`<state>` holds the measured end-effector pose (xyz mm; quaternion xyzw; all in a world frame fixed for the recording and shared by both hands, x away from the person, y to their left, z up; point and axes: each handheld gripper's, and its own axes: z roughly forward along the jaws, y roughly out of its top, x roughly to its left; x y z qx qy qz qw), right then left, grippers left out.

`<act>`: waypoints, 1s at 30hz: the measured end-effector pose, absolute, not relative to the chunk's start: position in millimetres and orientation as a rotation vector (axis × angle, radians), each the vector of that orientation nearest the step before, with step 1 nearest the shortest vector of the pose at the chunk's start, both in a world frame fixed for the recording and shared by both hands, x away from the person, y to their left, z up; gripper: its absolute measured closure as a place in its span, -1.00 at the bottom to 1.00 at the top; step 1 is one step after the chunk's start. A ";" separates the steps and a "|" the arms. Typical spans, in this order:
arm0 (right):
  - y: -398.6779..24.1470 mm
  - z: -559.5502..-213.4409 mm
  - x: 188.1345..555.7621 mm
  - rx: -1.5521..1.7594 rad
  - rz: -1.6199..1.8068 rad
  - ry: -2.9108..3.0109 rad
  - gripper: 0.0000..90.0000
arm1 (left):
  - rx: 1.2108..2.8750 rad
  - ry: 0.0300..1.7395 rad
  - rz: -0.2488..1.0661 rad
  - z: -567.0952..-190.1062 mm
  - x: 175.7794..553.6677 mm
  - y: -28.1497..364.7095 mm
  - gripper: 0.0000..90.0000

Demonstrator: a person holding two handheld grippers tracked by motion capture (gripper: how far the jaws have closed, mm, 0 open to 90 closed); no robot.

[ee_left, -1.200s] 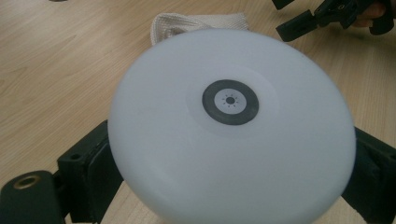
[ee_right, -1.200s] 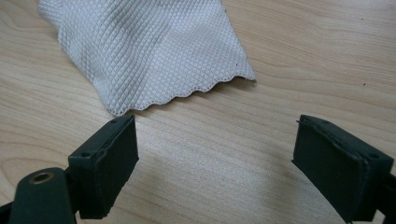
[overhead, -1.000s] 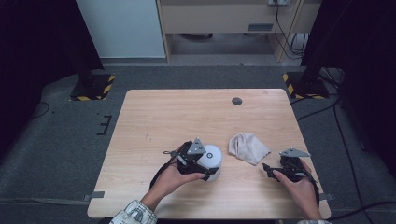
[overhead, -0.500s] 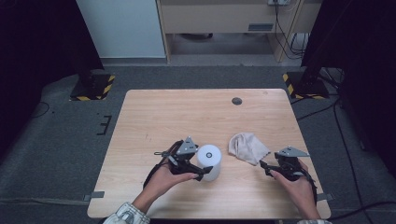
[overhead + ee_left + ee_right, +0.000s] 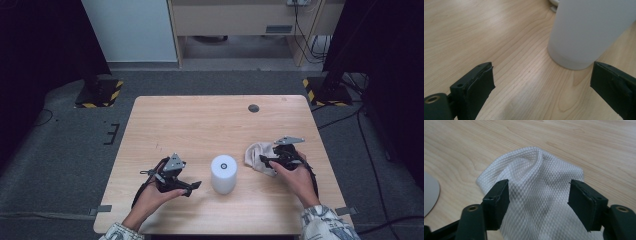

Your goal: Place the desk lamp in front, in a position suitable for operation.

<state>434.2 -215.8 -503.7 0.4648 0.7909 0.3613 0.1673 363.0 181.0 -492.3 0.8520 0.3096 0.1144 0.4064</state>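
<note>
Table: a light wooden table point(image 5: 200, 125) is seen from above, with a small dark round spot point(image 5: 253, 108) near its far edge.
White cup: a tall white plastic cup with a lid point(image 5: 223, 173) is stood upright near the middle of the near side, between the two tools. It is not touched by anything.
Cloth: a crumpled white cloth with a tiny diamond pattern point(image 5: 536, 195) is laid flat on the wood, just right of the cup.
Left gripper: the left gripper point(image 5: 181, 184) is held low beside the cup with its jaws spread wide and nothing between them. In the left gripper view the cup point(image 5: 589, 32) is set off toward the right jaw.
Right gripper: the right gripper point(image 5: 537, 202) is held over the cloth, jaws apart on either side of a raised fold, probably so the fold can be pinched. Whether the pads touch the cloth is hard to tell.
</note>
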 end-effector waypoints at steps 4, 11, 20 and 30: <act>-227.1 -505.8 439.4 1.378 1.039 2.220 -0.28 | 2.136 0.789 0.295 -491.8 363.0 182.3 -0.90; -223.3 -517.5 438.2 1.368 1.028 2.273 -0.44 | 2.169 0.788 0.293 -495.4 360.8 177.7 -0.90; -213.3 -529.3 435.7 1.316 0.998 2.299 -0.23 | 2.158 0.810 0.270 -497.3 358.8 178.5 -0.90; -208.3 -526.0 431.7 1.315 1.077 2.376 0.69 | 2.158 0.768 0.262 -496.7 354.7 169.8 -0.90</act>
